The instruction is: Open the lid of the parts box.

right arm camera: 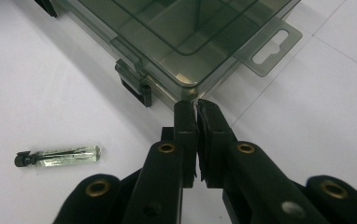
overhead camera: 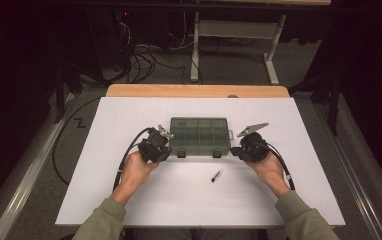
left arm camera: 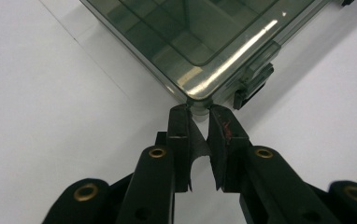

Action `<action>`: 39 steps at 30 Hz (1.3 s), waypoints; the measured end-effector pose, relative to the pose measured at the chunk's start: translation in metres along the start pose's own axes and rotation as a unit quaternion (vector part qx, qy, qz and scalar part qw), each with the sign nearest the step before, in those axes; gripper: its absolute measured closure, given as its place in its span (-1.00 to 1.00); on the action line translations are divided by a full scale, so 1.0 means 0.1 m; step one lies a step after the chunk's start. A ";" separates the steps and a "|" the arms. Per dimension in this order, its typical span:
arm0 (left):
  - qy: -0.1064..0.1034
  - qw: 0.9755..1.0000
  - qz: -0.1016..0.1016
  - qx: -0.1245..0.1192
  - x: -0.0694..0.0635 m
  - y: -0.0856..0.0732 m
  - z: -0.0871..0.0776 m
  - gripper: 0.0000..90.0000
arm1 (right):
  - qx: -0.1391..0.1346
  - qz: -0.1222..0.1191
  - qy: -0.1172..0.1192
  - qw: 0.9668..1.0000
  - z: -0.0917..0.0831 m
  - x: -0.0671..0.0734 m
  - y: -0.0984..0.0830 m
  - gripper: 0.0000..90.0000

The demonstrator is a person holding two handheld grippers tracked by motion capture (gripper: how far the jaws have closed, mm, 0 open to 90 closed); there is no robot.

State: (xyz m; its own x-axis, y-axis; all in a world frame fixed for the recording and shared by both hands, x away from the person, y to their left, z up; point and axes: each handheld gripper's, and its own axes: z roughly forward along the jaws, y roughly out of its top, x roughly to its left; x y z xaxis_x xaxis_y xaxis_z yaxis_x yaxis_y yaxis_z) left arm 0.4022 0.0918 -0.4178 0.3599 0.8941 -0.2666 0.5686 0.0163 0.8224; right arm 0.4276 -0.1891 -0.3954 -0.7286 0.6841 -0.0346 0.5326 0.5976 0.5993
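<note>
A smoky clear compartment box (overhead camera: 199,135) lies with its lid down in the middle of the white tabletop (overhead camera: 129,200). My left gripper (overhead camera: 169,149) points at its near left corner. In the left gripper view the jaws stand a narrow gap apart, and my left gripper (left arm camera: 199,112) has the box (left arm camera: 204,32) corner right at its tips. My right gripper (overhead camera: 234,150) points at the near right corner. There my right gripper (right arm camera: 196,106) is shut, tips against the box (right arm camera: 181,28) corner, nothing visibly pinched. A small clear vial (overhead camera: 216,175) with a black cap lies in front of the box.
Two black latches (right arm camera: 134,86) sit on the box's near side and a hang tab (right arm camera: 272,46) on its right end. The vial (right arm camera: 60,156) lies to the left of the right jaws. A wooden strip (overhead camera: 199,91) edges the far side; cables and desk legs lie beyond.
</note>
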 end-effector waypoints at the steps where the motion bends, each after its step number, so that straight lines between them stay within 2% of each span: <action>1: 0.000 1.000 0.000 0.000 0.00 0.00 0.00 0.74 | 0.000 0.000 0.000 1.000 0.00 0.00 0.00 0.96; 5: 0.000 1.000 0.001 -0.016 -0.01 0.03 -0.02 0.70 | -0.013 0.004 0.004 1.000 -0.03 0.01 0.01 0.95; 13: 0.016 0.999 0.005 -0.045 -0.04 0.08 0.02 0.35 | -0.036 0.009 0.004 0.999 -0.09 0.01 0.03 0.93; 16: 0.021 0.998 0.014 -0.059 -0.07 0.12 0.06 0.18 | -0.047 0.010 0.004 0.999 -0.12 0.00 0.05 0.92; 18: 0.022 0.998 0.016 -0.064 -0.08 0.13 0.06 0.11 | -0.052 0.010 0.004 0.999 -0.13 -0.01 0.06 0.91; 21: 0.028 0.996 0.030 -0.073 -0.11 0.15 0.08 0.02 | -0.056 0.017 0.006 0.998 -0.16 -0.01 0.07 0.91; 22: 0.025 0.996 0.038 -0.080 -0.12 0.16 0.09 -0.01 | -0.059 0.014 0.005 0.998 -0.16 -0.02 0.08 0.90; 25: 0.020 0.995 0.043 -0.090 -0.13 0.18 0.08 -0.04 | -0.064 0.018 0.006 0.998 -0.19 -0.03 0.10 0.89; 27: 0.020 0.994 0.041 -0.096 -0.12 0.21 0.08 -0.08 | -0.069 0.022 0.009 0.997 -0.21 -0.05 0.10 0.88; 29: 0.018 0.994 0.027 -0.101 -0.11 0.26 0.06 -0.09 | -0.071 0.026 0.008 0.997 -0.22 -0.07 0.10 0.86; 32: 0.018 0.994 0.024 -0.106 -0.11 0.29 0.05 -0.09 | -0.070 0.035 0.007 0.997 -0.23 -0.09 0.09 0.82; 34: 0.018 0.993 0.017 -0.116 -0.10 0.32 0.04 -0.09 | -0.069 0.043 0.010 0.997 -0.23 -0.11 0.09 0.79; 35: 0.018 0.993 0.017 -0.116 -0.10 0.32 0.04 -0.09 | -0.069 0.043 0.010 0.997 -0.23 -0.11 0.09 0.79; 36: 0.015 0.993 0.007 -0.119 -0.10 0.35 0.03 -0.09 | -0.069 0.049 0.009 0.996 -0.21 -0.13 0.09 0.76; 39: 0.013 0.993 0.002 -0.120 -0.09 0.37 0.03 -0.09 | -0.066 0.059 0.009 0.996 -0.19 -0.14 0.09 0.74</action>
State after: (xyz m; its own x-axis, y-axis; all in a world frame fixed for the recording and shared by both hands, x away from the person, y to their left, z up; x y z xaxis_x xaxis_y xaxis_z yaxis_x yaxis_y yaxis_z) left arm 0.4222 0.0828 -0.3865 0.3407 0.9058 -0.2518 0.3727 0.1157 0.9207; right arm 0.4346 -0.2015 -0.3743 -0.6730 0.7375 0.0565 0.5541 0.4522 0.6990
